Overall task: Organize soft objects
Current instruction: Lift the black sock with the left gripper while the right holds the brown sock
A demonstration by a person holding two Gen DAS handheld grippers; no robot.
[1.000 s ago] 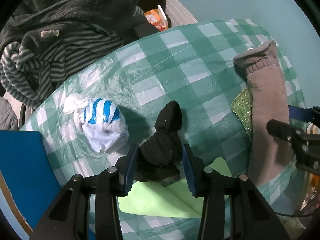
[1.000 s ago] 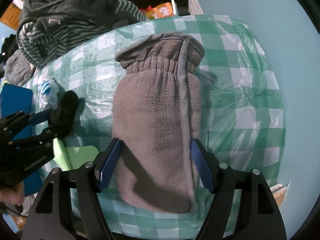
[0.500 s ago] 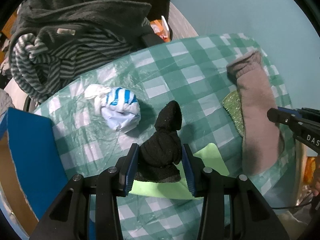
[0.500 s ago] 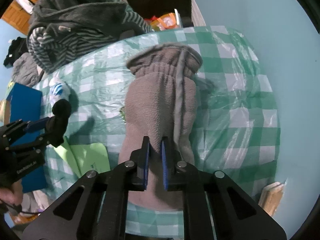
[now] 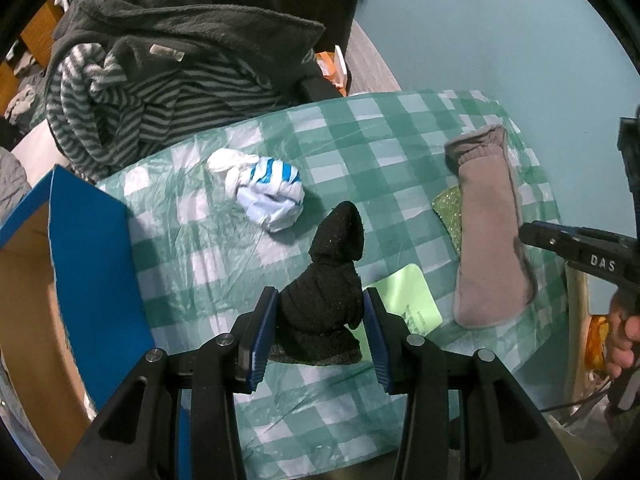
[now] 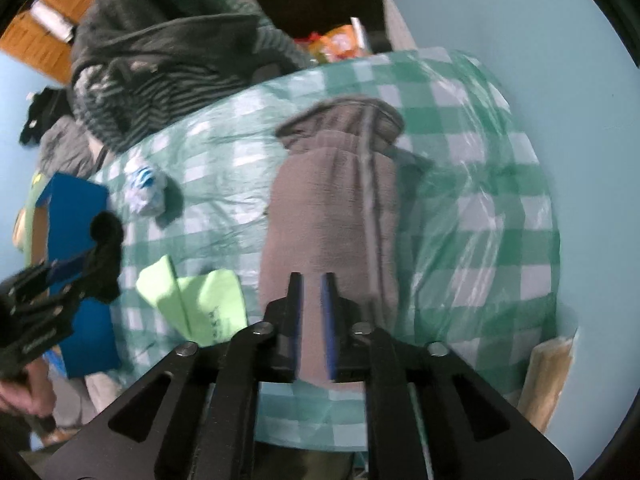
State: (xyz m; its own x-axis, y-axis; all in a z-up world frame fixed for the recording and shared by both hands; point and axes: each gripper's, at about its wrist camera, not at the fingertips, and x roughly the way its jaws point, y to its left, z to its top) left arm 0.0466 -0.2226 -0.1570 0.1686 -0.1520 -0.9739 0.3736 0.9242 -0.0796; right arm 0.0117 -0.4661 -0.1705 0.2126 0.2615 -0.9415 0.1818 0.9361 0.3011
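A heap of grey striped fleece clothing (image 5: pixel 160 80) crowds the far edge of the green-and-white checked plastic tablecloth (image 5: pixel 360 128), and a blue-lined cardboard box (image 5: pixel 88 248) stands at the left. A knotted white-and-blue striped sock ball (image 5: pixel 268 192) lies near the middle. The left gripper (image 5: pixel 318 330) is clamped on a bundled black sock (image 5: pixel 328 292), lifted above a lime-green paper sheet (image 5: pixel 416 296). The right gripper (image 6: pixel 312 320), nearly closed, pinches the taupe fleece mitten (image 6: pixel 332 200). Its side reads "DAS".
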